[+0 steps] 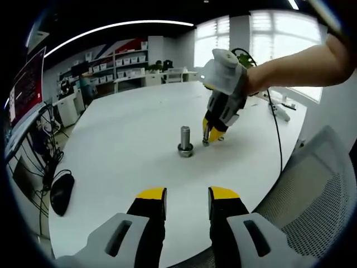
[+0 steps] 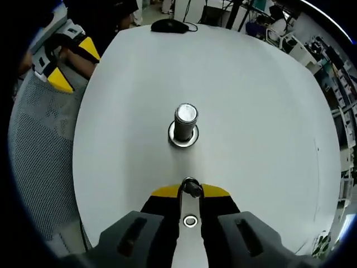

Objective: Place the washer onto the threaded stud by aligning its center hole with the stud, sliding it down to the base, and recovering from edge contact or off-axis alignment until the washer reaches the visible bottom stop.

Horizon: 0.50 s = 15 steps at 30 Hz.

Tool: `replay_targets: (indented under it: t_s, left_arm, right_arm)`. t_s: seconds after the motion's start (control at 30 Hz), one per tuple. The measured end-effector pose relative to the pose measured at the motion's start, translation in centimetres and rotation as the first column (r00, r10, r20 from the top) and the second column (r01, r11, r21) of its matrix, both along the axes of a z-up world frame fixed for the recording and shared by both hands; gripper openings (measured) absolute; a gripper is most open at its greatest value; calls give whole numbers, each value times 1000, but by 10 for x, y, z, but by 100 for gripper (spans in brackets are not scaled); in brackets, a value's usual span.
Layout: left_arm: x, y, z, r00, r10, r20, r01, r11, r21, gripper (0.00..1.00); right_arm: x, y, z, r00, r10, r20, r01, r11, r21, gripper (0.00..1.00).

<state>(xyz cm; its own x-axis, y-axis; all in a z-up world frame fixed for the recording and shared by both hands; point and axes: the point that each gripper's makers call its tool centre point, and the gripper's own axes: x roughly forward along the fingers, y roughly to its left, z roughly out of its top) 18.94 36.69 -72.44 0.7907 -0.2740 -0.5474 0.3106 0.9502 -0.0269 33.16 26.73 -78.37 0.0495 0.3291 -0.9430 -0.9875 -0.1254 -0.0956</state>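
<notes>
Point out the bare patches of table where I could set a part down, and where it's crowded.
Free: the wide white table between the stud and the left gripper, and the stretch toward the mouse. Also free: beyond the stud toward the far edge. Crowded: beside the stud, where the right gripper holds the washer.

White table (image 1: 128, 167): stud (image 1: 185, 140) upright mid, mouse (image 1: 61, 192) at edge.

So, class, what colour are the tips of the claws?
Yellow tips on black claws, best seen on the left claw in the left gripper view.
</notes>
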Motion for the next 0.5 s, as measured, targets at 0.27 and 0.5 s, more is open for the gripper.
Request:
replay_targets:
  t_s: [0.27,0.5]
  left_arm:
    - [-1,-3,0,1000,-16,-1,16,1000,4,28]
    - [-1,-5,0,1000,-29,2,29,1000,0,28]
  right_arm:
    - [0,-14,12,999,-48,-11,48,999,15,20]
    - [-4,-37,12,996,-79,-51,81,997,22,21]
